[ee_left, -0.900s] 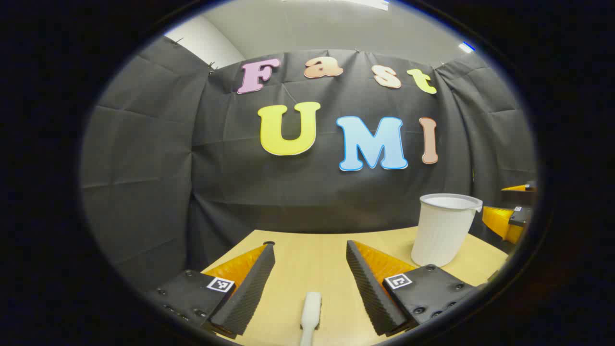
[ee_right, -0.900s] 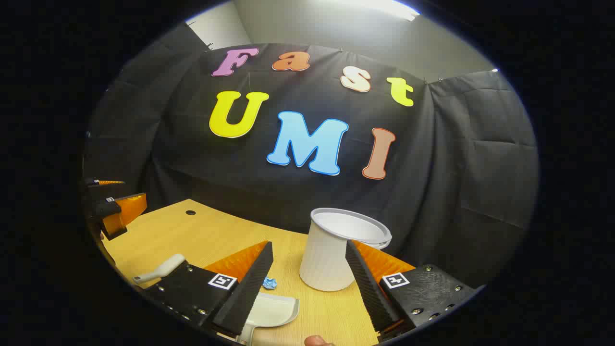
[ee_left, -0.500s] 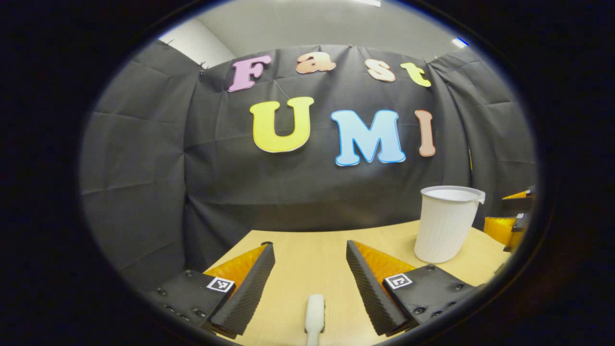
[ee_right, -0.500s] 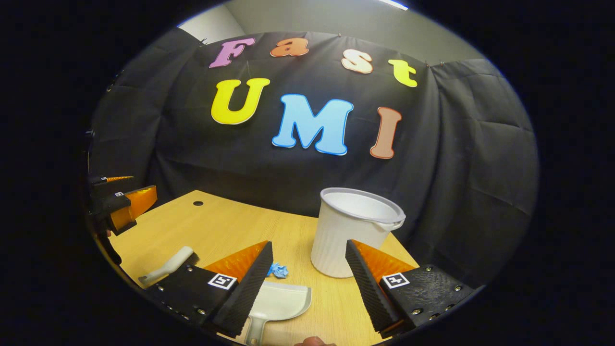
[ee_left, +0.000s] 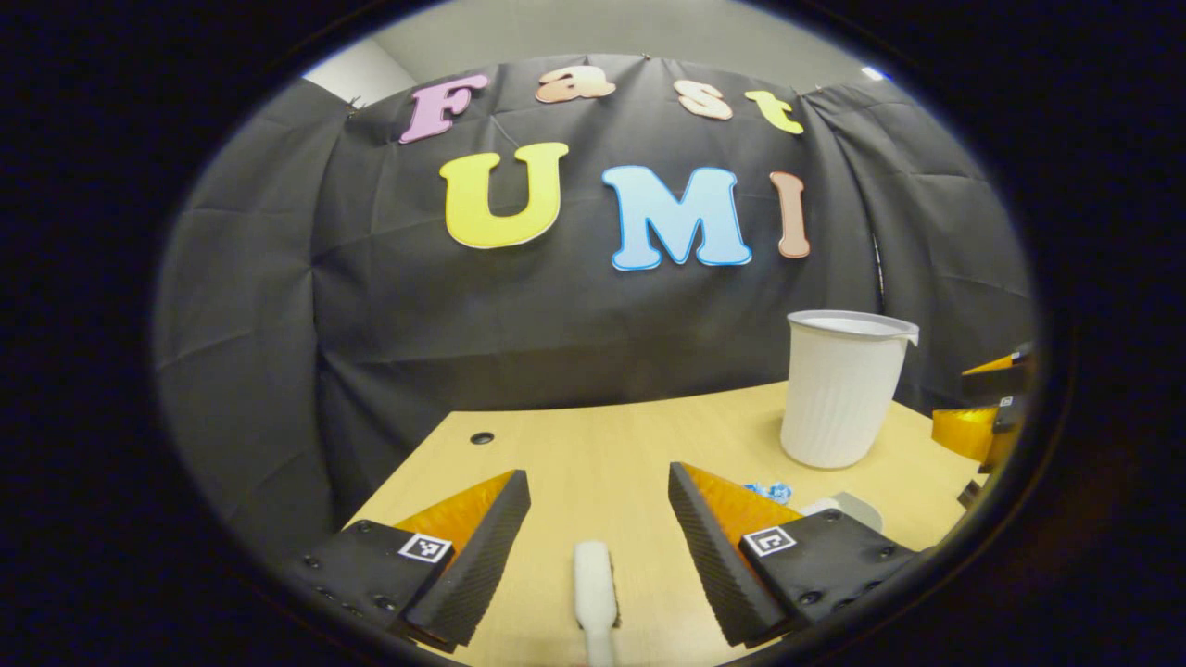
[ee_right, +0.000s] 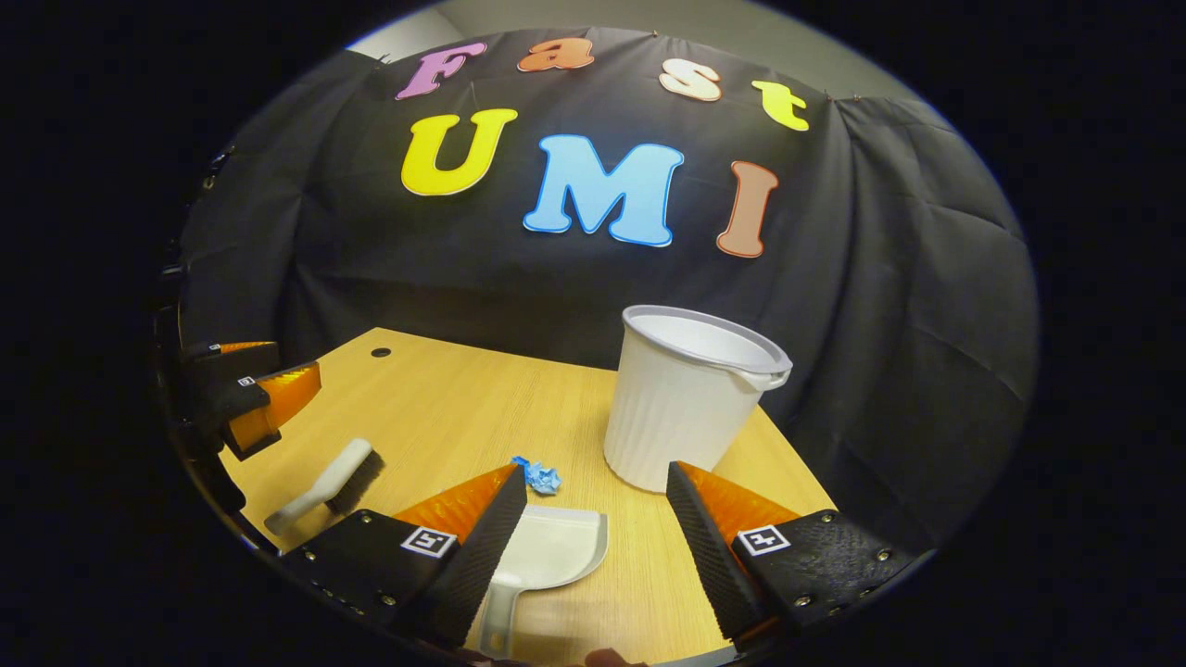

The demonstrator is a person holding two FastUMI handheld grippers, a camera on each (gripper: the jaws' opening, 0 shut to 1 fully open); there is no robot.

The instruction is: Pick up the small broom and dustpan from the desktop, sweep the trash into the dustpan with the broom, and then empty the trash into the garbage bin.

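Broom (ee_left: 594,584) lay on the table (ee_left: 593,454) at 6 o'clock in the left gripper view, between the spread fingers of the left gripper (ee_left: 599,542) (untouched). Right gripper (ee_right: 597,537) hung wide apart over the dustpan (ee_right: 547,556). Trash (ee_right: 540,476) sat at its 12 o'clock, bin (ee_right: 690,398) upright at 1 o'clock.

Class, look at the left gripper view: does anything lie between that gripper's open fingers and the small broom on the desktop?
Nothing visible does. The small broom lies on the bare desktop directly ahead of the left gripper, between its open fingers. The garbage bin and blue paper scrap sit off to the side.
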